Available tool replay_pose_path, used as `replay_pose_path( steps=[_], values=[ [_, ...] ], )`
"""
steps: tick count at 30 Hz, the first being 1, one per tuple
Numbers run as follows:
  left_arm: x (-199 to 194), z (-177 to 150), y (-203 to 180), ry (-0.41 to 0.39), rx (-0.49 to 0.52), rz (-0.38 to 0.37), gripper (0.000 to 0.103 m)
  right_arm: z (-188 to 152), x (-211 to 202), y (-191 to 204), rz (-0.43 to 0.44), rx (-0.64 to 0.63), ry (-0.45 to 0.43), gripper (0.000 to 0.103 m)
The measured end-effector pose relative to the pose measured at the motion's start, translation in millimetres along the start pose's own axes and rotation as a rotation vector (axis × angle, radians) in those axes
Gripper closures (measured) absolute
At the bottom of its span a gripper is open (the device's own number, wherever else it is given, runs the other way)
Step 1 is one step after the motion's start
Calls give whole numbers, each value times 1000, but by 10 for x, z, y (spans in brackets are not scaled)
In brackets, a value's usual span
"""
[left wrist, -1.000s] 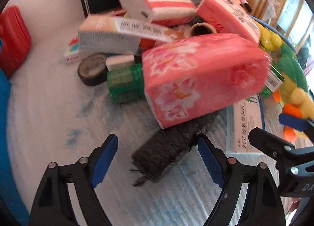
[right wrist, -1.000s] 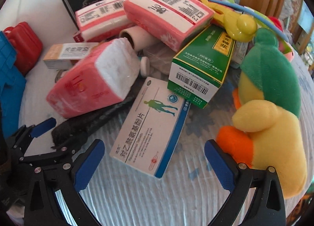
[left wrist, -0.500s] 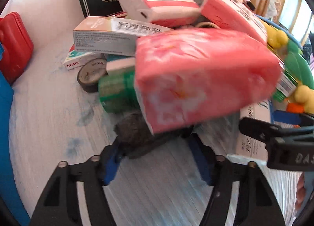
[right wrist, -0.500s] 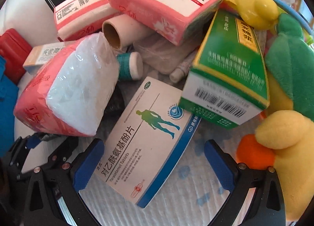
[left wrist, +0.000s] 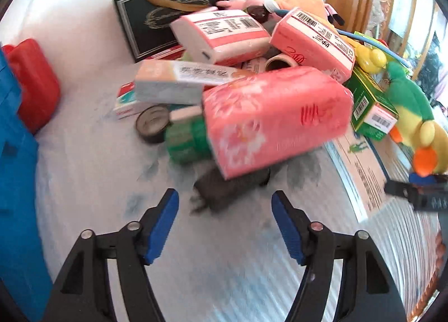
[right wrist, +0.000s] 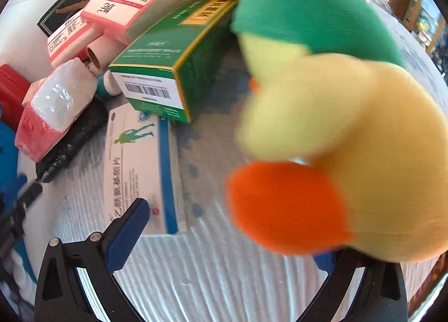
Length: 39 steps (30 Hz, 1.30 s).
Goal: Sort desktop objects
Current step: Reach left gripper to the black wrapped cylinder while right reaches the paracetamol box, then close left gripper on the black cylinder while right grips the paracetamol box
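Both claws shift over the cluttered surface (left wrist: 92,171)

Left claw (left wrist: 225,204) has reopened, empty, backing off the black wrapped roll (left wrist: 224,186); right claw (right wrist: 232,238), spread wide, has slid right around the yellow-green plush duck (right wrist: 350,140).

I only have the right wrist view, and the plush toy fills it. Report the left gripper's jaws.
Observer: The left gripper is open. Its jaws have just been opening and the pads touch nothing; the black bundle lies just beyond them.
Operator: Tell me what sits left of the pink tissue pack.
Observer: A green bottle lies against the pink tissue pack, with a black tape roll flat on the cloth beside it.
Operator: List anything behind that roll.
Observer: A long peach-and-white carton rests on a small red-and-white box.
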State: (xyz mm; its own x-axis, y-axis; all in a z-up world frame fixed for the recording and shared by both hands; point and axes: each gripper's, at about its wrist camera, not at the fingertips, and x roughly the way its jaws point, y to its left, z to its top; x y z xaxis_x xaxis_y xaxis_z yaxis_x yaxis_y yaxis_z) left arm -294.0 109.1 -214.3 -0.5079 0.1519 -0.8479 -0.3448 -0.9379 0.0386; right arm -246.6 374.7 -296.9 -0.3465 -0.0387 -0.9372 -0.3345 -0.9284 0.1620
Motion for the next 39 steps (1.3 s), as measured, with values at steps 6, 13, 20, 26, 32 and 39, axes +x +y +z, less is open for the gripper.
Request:
replay_pose_path(
  steps=[6, 13, 20, 26, 32, 39],
  values=[
    [481, 331, -252, 29, 70, -24, 34, -65, -15, 97, 60, -44, -11, 0],
    [565, 421, -490, 38, 145, -23, 47, 37, 120, 398, 28, -89, -28, 0],
    [244, 66, -294, 114, -37, -11, 68, -62, 226, 761, -18, -250, -38, 5],
    [-120, -378, -60, 159, -192, -10, 68, -258, 79, 734, -16, -340, -39, 30],
    [-435, -736, 42, 171, -276, 15, 68, -606, -120, 599, 51, -412, 12, 31],
    [-666, -942, 225, 181, -341, 25, 68, -965, -151, 352, 68, -461, 62, 5]
  ],
)
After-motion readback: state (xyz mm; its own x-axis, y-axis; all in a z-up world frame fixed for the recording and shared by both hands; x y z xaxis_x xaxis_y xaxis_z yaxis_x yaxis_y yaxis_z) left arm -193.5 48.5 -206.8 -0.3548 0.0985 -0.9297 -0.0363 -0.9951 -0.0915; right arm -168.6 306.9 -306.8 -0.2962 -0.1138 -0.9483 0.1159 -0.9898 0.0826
